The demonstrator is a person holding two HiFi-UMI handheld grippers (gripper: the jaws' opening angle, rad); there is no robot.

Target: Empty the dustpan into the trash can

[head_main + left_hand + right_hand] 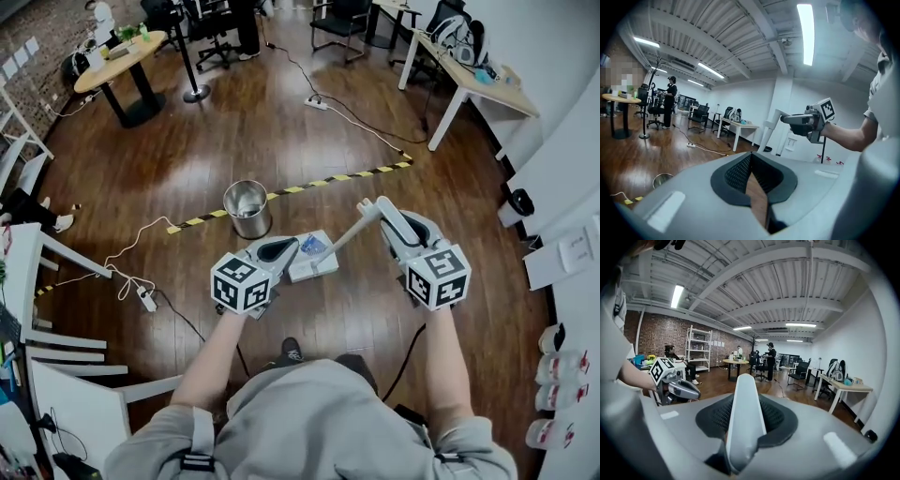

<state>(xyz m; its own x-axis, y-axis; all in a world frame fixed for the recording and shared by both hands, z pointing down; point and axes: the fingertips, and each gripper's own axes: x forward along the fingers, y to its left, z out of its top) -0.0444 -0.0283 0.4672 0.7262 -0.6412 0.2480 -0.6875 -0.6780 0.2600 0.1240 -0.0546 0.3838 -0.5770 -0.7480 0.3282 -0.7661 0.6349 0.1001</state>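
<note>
A shiny metal trash can (247, 208) stands on the wood floor ahead of me. Just right of it and nearer to me is the white dustpan (314, 258), with blue scraps (312, 247) lying in it. Its long white handle (349, 232) slants up into my right gripper (375, 211), which is shut on it; in the right gripper view the handle (745, 418) runs between the jaws. My left gripper (278, 249) is shut with nothing in it, beside the pan's left edge. In the left gripper view the jaws meet (751, 161) and the can (662, 179) shows low at the left.
Yellow-black tape (309, 185) crosses the floor behind the can. A power strip and white cable (141, 291) lie at the left near white chairs (56, 347). A round table (117, 61) stands far left and a desk (469, 75) far right.
</note>
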